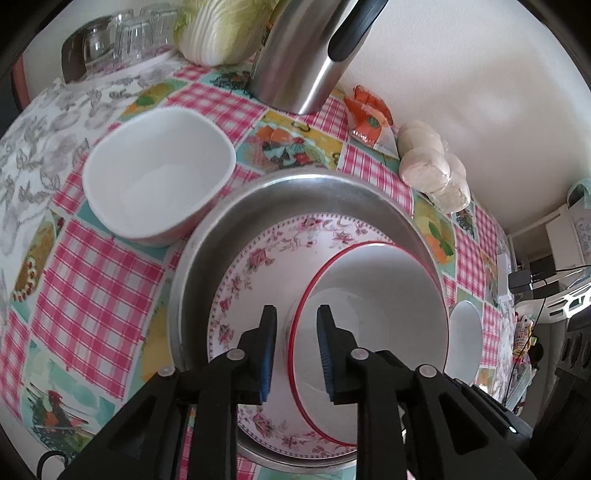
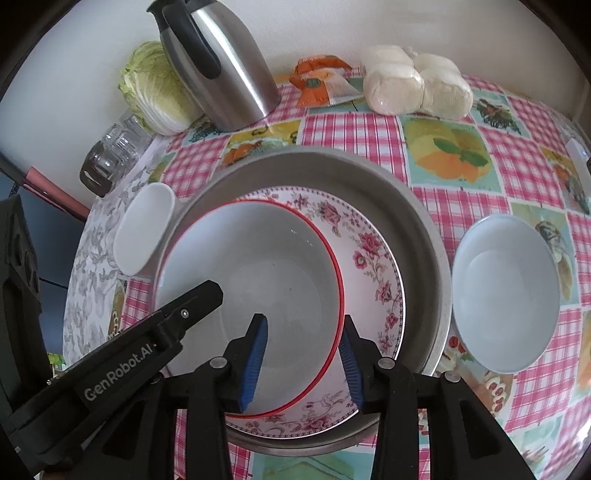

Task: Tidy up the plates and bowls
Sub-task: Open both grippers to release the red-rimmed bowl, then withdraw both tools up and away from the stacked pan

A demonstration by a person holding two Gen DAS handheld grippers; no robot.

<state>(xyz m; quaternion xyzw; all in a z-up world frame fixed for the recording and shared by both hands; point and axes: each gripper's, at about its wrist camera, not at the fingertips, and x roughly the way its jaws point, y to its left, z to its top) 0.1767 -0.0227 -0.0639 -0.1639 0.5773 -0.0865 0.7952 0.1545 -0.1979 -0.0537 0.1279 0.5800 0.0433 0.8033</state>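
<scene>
Red-rimmed bowl (image 2: 251, 280) sits in floral plate (image 2: 373, 258) inside metal basin (image 2: 424, 229), table centre. Both grippers straddle its rim: left gripper (image 1: 297, 354) narrow at 9 o'clock, right gripper (image 2: 303, 360) wider at 4 o'clock; neither pinching. Likely glazed, rigid, slick, breakable; take by rim.

A plain white wall (image 2: 369, 29) backs the table's pink-checked cloth (image 2: 351, 133) in soft daylight.
</scene>
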